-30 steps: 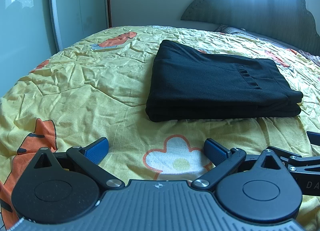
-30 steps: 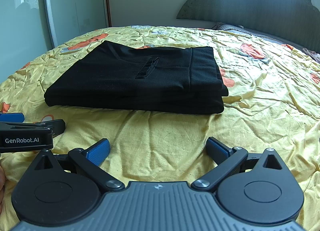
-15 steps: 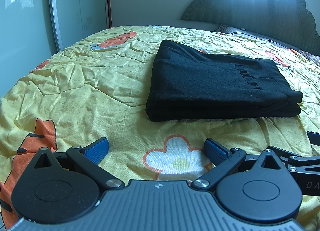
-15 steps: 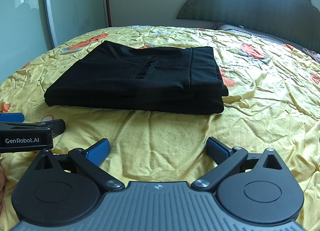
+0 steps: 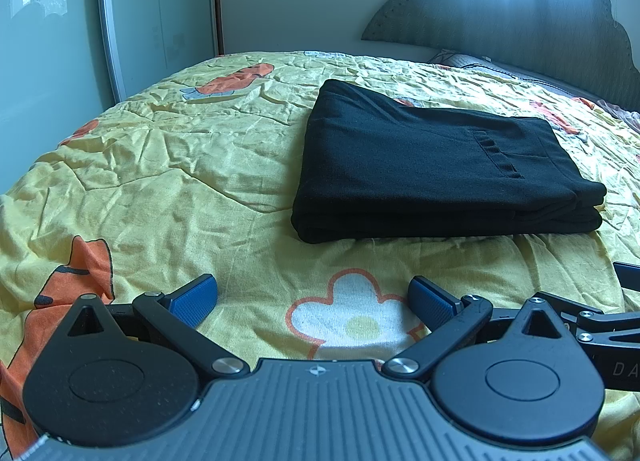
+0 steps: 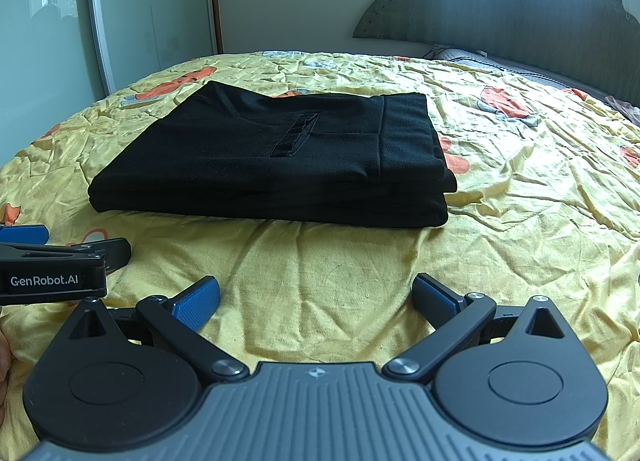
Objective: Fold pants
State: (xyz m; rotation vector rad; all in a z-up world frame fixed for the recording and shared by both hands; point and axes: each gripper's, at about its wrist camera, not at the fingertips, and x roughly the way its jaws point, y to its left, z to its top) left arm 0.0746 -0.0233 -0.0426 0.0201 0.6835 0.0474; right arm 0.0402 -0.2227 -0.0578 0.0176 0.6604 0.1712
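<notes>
Pants (image 5: pixel 436 169), black and folded into a flat rectangular stack, are lying on the bed (image 5: pixel 168 165), on a wrinkled yellow bedspread with orange and white cartoon prints. In the right wrist view the same stack (image 6: pixel 272 157) is showing several layers along its near edge, with a pocket opening on the top face and the waistband running along the stack's right end.

Left claw (image 5: pixel 312 299) is sitting low over the bedspread, near the stack's front edge but apart from it, its blue-padded fingers (image 5: pixel 194 299) spread wide and gripping nothing; a white flower print is lying between them. Right claw (image 6: pixel 316 299) is likewise released, its blue pads (image 6: pixel 434 299) wide apart over bare yellow cloth, short of the stack and not touching it. Both claws are pointing toward the pants, side by side: each one's body is showing at the edge of the other's view.

Behind the bed, a grey scalloped headboard (image 6: pixel 500 9) is standing against the wall, and glass sliding doors (image 6: pixel 152 9) are running along the left.
</notes>
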